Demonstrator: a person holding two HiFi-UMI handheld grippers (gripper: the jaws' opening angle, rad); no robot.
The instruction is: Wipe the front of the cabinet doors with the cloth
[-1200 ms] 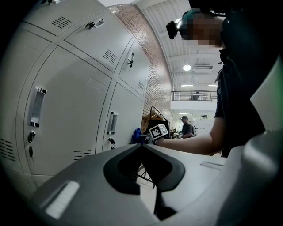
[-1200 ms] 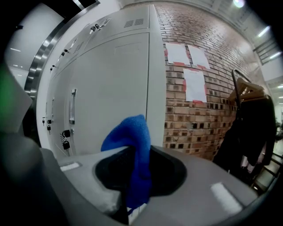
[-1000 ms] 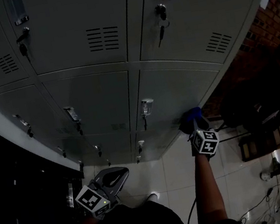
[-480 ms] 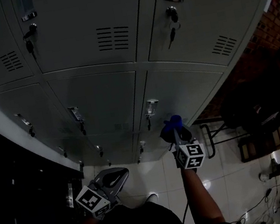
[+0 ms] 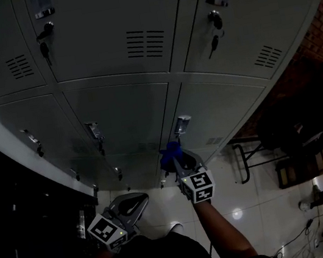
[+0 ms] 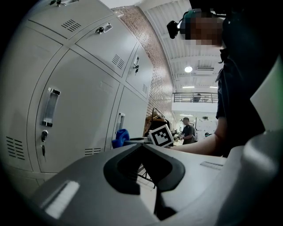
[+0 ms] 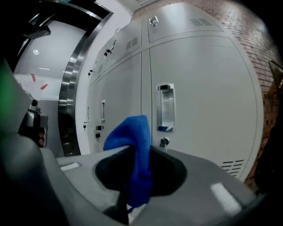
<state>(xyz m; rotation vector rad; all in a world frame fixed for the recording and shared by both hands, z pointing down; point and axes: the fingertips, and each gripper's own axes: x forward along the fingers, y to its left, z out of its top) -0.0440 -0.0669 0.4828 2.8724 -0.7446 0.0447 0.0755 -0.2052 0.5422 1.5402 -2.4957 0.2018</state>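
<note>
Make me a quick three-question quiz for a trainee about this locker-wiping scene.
1. True or false: the left claw holds the cloth.
2. What colour is the cloth? A red, B blue, C white.
3. Fill in: the wall beside the lockers is made of ____.

Key: 1 false, the right claw is shut on it and the left claw is shut with nothing in it. 2 B. 3 brick.
</note>
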